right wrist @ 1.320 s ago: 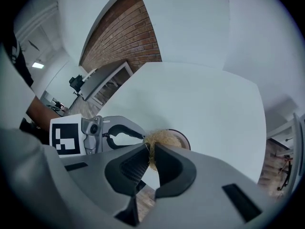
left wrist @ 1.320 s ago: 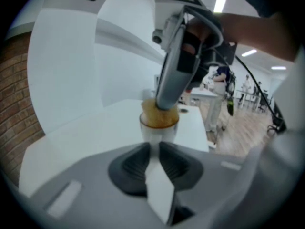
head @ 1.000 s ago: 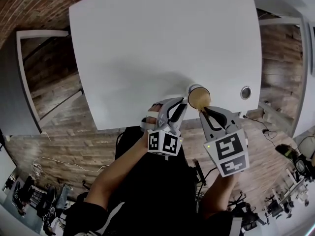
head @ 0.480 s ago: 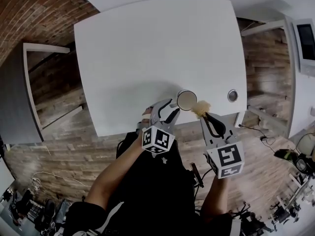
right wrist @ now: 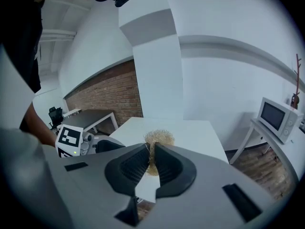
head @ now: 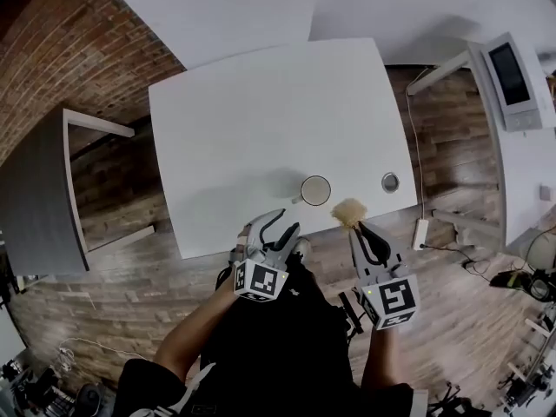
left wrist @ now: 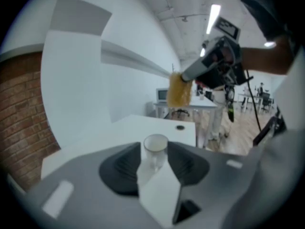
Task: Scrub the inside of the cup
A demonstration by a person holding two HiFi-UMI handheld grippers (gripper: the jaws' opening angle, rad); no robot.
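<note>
A clear cup (head: 315,190) stands upright on the white table (head: 261,120), near its front edge. My left gripper (head: 278,222) hangs off the table edge, short of the cup; its jaws have just been opening, stand wide and hold nothing. In the left gripper view the cup (left wrist: 155,149) shows beyond the open gripper (left wrist: 156,170). My right gripper (head: 354,227) is shut on a tan wiry scrubber (head: 349,212), held in the air to the right of the cup. The scrubber (right wrist: 157,141) sticks out past the shut right gripper (right wrist: 151,159).
A round cable port (head: 390,182) sits in the table right of the cup. A power strip (head: 423,233) hangs by the table's right corner. A microwave (head: 517,81) stands on a side counter at the right, a dark desk (head: 35,198) at the left.
The left jaws have let go of the cup and opened. The scrubber has come out of the cup. Both grippers have risen and drawn back from the table.
</note>
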